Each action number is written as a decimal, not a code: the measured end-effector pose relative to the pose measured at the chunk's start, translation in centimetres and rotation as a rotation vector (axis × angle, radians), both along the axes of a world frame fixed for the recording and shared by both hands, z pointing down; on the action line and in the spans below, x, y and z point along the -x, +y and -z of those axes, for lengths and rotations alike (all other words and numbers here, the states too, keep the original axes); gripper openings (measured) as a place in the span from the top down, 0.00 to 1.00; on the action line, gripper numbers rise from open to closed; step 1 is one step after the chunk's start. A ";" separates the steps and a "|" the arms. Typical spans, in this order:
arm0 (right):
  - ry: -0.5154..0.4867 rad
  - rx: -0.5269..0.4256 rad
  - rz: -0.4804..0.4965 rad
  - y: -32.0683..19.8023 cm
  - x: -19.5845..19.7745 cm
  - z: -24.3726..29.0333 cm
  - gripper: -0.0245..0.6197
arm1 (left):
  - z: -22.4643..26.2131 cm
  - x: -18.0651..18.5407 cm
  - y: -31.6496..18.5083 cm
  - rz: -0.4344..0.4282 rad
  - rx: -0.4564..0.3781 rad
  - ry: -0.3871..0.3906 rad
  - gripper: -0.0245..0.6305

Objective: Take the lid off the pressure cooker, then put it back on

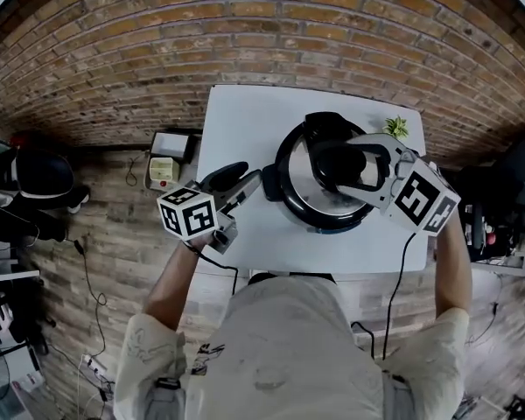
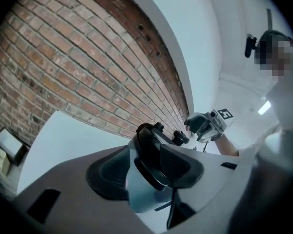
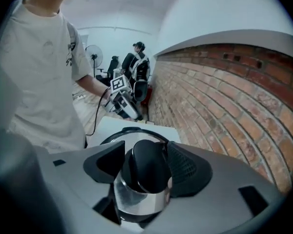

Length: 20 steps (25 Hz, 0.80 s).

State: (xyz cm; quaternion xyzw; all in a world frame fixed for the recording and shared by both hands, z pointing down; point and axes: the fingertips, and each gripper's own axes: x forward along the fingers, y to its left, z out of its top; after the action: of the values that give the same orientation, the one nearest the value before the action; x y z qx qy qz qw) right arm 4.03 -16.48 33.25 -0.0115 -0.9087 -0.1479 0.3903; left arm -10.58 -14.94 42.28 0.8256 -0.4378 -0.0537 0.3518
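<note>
- First, nearest the person, the front edge of the desk (image 1: pixel 245 121) lies just ahead of the torso. A strip of bare white top runs between that edge and the pressure cooker (image 1: pixel 319 221), and it looks like the safest place to park a lifted lid.
- The left tongs (image 1: pixel 249 180) reach in low from the left. They are spread, with the cooker's near side showing in the gap, and no pad plainly presses on it. They are probably there to brace the pot, so they should clamp the dark stub (image 1: pixel 269 185) on its left side before any twist.
- The lid (image 1: pixel 302 198) sits on the cooker, which stands on the right half of the desk.
- The right tongs (image 3: pixel 144 169) slant down over the lid, spread and straddling the black lid handle (image 3: pixel 147 155). No firm pinch is evident.
- A good grip would seat the handle deep between the pads, close fully, turn the lid, then lift straight up.
- The main risk is the pot spinning or sliding toward the desk's right edge, which is near.
- Farther off, a small green plant (image 1: pixel 395 128) stands at the far right corner, just beyond the cooker. A lifted lid should travel left or toward the person, not over the plant.
- A brick wall (image 1: pixel 245 24) closes the far side, leaving little room past the desk.
</note>
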 end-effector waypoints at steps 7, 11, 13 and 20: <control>0.290 0.032 0.122 -0.3 -0.4 -3.9 0.48 | -2.6 -1.5 0.5 0.009 0.146 0.251 0.64; 0.438 0.028 0.169 -0.9 -0.8 -5.3 0.47 | -3.6 -2.6 0.6 0.017 0.200 0.395 0.64; 0.488 0.014 0.191 -1.2 -0.8 -5.9 0.48 | -3.8 -2.9 0.5 0.027 0.215 0.454 0.64; 0.527 0.052 0.219 -1.0 -0.4 -6.3 0.50 | -3.4 -4.2 -0.1 0.094 0.237 0.704 0.78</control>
State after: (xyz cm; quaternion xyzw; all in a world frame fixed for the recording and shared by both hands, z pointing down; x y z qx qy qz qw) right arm 4.45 -17.49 39.60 -0.1575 -0.7728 -0.1577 0.5943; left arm -6.42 -15.00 45.72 0.6891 -0.3307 -0.2995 0.5710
